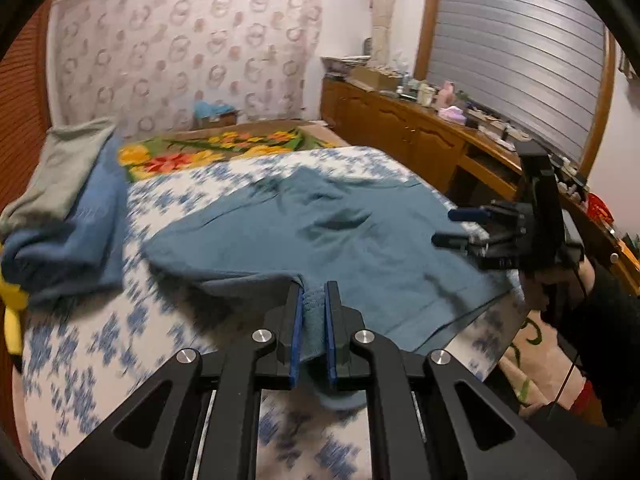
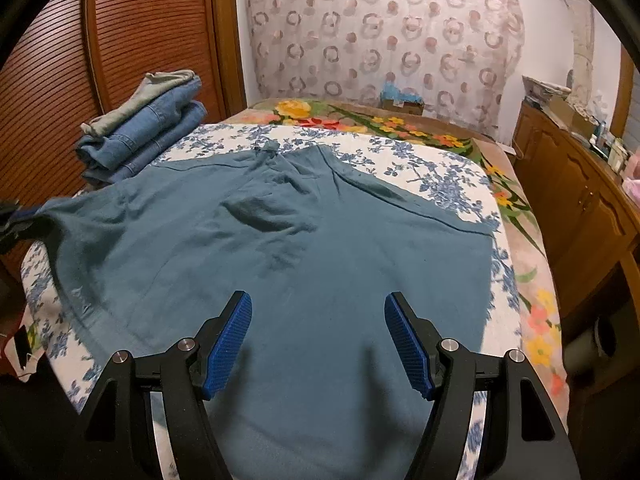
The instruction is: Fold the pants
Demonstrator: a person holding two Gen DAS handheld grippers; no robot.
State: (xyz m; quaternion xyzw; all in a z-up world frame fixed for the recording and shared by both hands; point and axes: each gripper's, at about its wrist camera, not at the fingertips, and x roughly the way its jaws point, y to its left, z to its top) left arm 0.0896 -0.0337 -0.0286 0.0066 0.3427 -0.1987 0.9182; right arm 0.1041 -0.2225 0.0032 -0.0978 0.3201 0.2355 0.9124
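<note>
Teal pants (image 2: 280,248) lie spread on the blue-flowered bed cover (image 2: 440,184). In the left wrist view my left gripper (image 1: 315,292) is shut on a bunched edge of the teal pants (image 1: 320,232), at their near side. My right gripper (image 2: 318,312) is open and empty, hovering low over the pants' near part. It also shows in the left wrist view (image 1: 452,226) at the pants' right edge, jaws apart. The left gripper shows dimly at the left edge of the right wrist view (image 2: 16,216), holding the cloth's corner.
A stack of folded jeans and a grey garment (image 2: 148,128) sits at the bed's far left, by a wooden slatted door (image 2: 120,40). A wooden sideboard (image 2: 580,200) with clutter runs along the right. A flowered blanket (image 2: 384,120) covers the bed's far end.
</note>
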